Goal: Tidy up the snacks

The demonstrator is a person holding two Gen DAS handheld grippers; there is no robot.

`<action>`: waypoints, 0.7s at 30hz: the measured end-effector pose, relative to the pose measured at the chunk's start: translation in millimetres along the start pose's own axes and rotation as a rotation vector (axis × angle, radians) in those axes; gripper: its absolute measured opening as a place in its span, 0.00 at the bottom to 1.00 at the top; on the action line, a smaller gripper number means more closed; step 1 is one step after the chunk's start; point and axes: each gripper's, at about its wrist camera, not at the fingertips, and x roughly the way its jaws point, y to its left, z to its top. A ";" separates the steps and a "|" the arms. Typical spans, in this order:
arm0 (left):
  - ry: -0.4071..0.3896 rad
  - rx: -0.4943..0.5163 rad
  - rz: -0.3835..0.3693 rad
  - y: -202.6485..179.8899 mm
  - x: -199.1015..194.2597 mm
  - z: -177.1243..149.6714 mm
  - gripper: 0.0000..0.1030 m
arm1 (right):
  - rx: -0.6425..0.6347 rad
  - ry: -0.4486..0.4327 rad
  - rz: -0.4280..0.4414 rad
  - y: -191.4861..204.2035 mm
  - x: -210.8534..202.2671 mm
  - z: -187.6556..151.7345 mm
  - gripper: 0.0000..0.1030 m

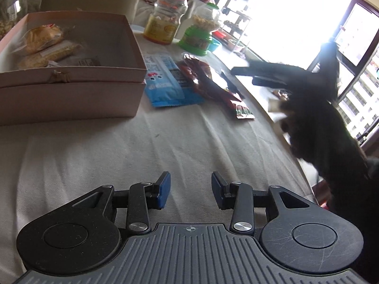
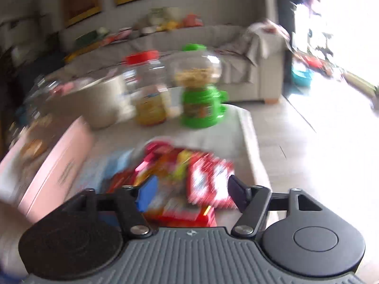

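Observation:
A pink box [image 1: 71, 75] stands open at the left of the cloth-covered table and holds two yellow wrapped snacks [image 1: 42, 39]. A blue snack packet [image 1: 165, 80] and a red snack packet [image 1: 213, 85] lie right of the box. My left gripper [image 1: 190, 189] is open and empty, low over bare cloth. My right gripper [image 2: 189, 191] is open, its fingers either side of the red packet [image 2: 203, 179], above it. It shows as a dark blurred shape [image 1: 272, 73] in the left wrist view. The pink box [image 2: 47, 165] is at its left.
A red-lidded jar [image 1: 165, 16], a green snack dispenser [image 1: 201, 30] and a beige bowl [image 1: 90, 0] stand at the table's far end. A glass jar [image 1: 11, 7] is at far left. The table's right edge [image 1: 272, 118] drops to the floor. A sofa [image 2: 236, 71] lies beyond.

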 end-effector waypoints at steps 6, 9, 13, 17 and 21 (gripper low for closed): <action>-0.040 0.024 -0.009 -4.4 3.3 15.7 0.41 | 0.278 0.117 0.134 -54.3 68.9 20.7 0.67; -0.043 0.014 -0.013 -1.0 11.1 23.6 0.41 | 0.193 0.126 0.142 -42.0 68.3 17.6 0.65; -0.069 -0.012 -0.059 1.5 23.4 37.9 0.41 | 0.031 0.139 0.199 -13.4 44.9 1.6 0.53; -0.097 -0.011 -0.104 -2.9 32.3 52.5 0.41 | 0.020 0.177 0.253 -5.7 15.5 -17.9 0.42; -0.100 0.021 -0.089 -7.8 42.1 54.6 0.41 | 0.011 0.195 0.311 -1.8 -16.3 -42.9 0.31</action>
